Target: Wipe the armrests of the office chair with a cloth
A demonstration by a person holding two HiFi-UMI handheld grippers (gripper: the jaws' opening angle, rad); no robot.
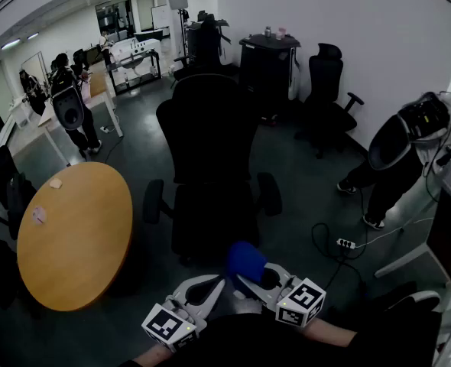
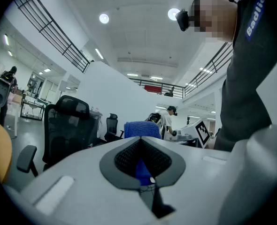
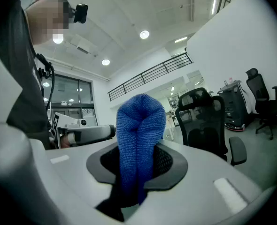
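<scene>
left gripper [image 1: 215,284]: jaws together | right gripper [image 1: 243,277]: jaws clamped on cloth [image 1: 245,258]

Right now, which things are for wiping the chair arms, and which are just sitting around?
For the job: blue cloth, in the right gripper; office chair; its two armrests.
Just about: round table; spare chair by the wall; power strip; black cabinet.

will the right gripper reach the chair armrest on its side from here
Probably yes: the right gripper, shut on the cloth, hovers near the chair, with nothing between it and that armrest.
</scene>
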